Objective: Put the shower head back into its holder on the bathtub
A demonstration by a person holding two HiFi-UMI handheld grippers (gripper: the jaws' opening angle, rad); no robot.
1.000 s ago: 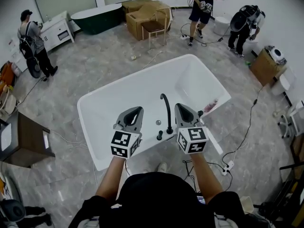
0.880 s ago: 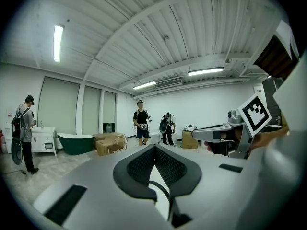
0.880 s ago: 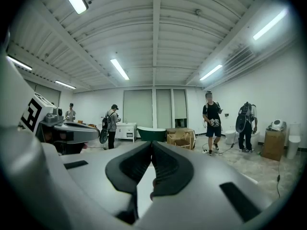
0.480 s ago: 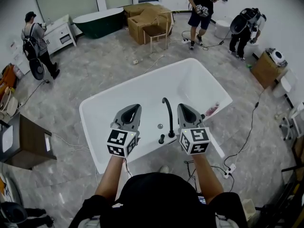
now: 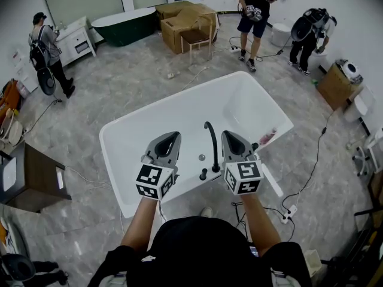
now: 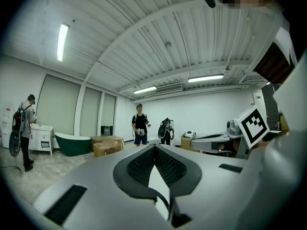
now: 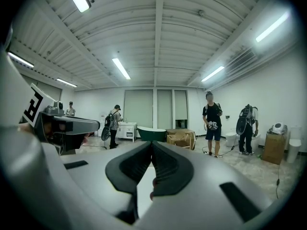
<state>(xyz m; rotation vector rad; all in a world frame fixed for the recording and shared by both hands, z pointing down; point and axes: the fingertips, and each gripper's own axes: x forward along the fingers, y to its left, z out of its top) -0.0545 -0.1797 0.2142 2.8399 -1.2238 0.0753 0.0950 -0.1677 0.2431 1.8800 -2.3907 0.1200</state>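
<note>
The shower head cannot be told for certain. A slim white bar lying on the near rim of the bathtub, just right of the right tool, may be it; neither tool touches it. The left tool is closed, its tips meeting with nothing between them. The right tool is closed and empty too. Both hands hold the tools side by side over the tub's near rim, pointing about level across it. The black faucet rises between them, and the arms reach forward from the body.
</note>
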